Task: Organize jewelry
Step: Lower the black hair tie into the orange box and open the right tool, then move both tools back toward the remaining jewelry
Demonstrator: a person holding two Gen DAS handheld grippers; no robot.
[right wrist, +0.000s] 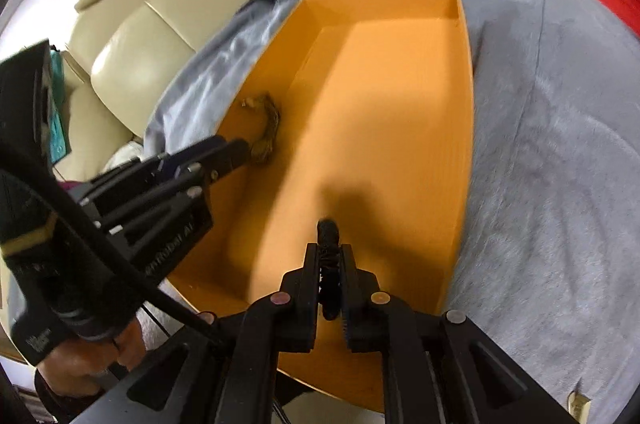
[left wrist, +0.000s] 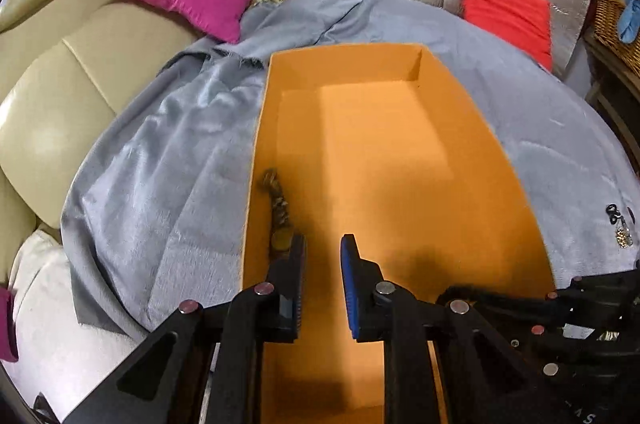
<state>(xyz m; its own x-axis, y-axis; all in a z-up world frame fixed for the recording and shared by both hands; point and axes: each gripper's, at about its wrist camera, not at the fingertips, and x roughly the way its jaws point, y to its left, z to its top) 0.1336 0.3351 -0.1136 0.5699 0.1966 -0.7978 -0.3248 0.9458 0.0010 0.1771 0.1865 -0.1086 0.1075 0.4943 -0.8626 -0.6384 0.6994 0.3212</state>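
Right gripper (right wrist: 330, 278) clenched on a dark beaded piece (right wrist: 328, 236) over the orange box (right wrist: 466, 128) near end; left gripper (left wrist: 322, 264) released beside a braided bracelet (left wrist: 276, 202) at the box's left wall, mid floor bare; bracelet's near end hidden behind finger.

An open orange cardboard box (left wrist: 492, 144) is set on a grey plush blanket (left wrist: 168, 192), draped over a cream leather sofa (left wrist: 52, 96). A braided brown-and-gold bracelet (left wrist: 277, 212) lies inside, against the box's left wall. Small dark and gold jewelry pieces (left wrist: 620, 224) lie on the blanket, right of the box.
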